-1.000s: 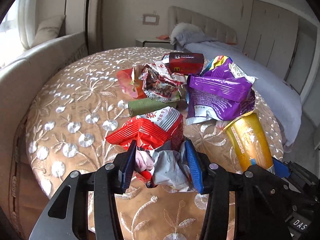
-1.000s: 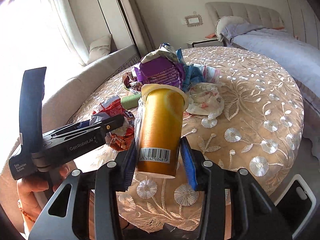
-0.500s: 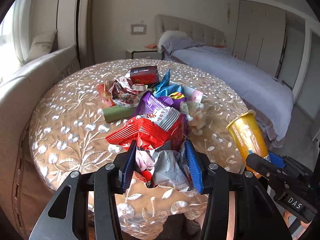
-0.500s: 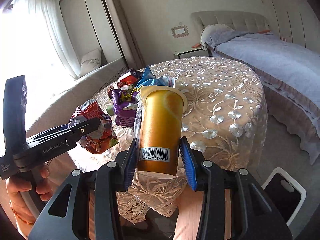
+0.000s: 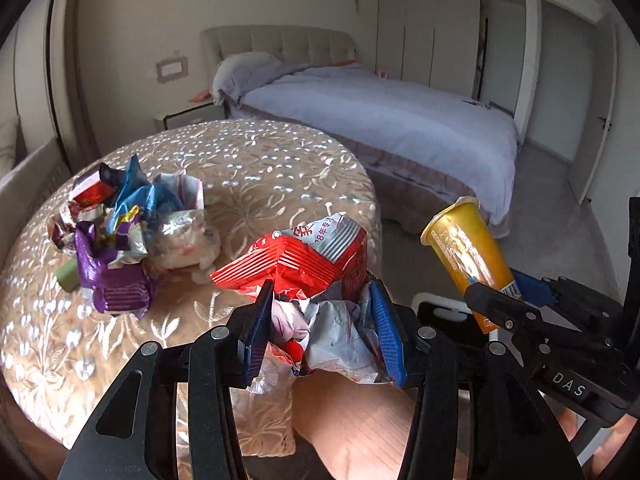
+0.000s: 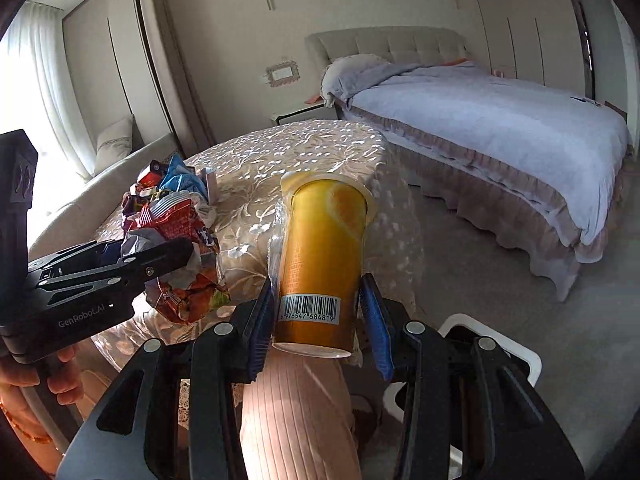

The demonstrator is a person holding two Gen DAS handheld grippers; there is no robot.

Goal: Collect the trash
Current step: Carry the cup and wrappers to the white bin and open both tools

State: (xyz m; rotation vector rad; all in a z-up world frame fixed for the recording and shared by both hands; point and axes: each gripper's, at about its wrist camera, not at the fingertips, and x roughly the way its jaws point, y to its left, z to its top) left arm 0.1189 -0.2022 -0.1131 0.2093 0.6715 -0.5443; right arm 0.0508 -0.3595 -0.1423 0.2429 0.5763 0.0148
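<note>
Trash is being carried off: red wrapper (image 5: 296,264) is pinched in the left tool (image 5: 320,328), orange cup (image 6: 324,256) clamped in the right tool (image 6: 318,316), lower middle of frame, probably for the white bin (image 6: 500,344) below. More's left on the surface (image 5: 248,168).

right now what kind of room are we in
Most likely a bedroom: a made bed with a padded headboard, a nightstand beside it, and tall wardrobe doors along the wall. The trash sits on a round table near the bed.
</note>
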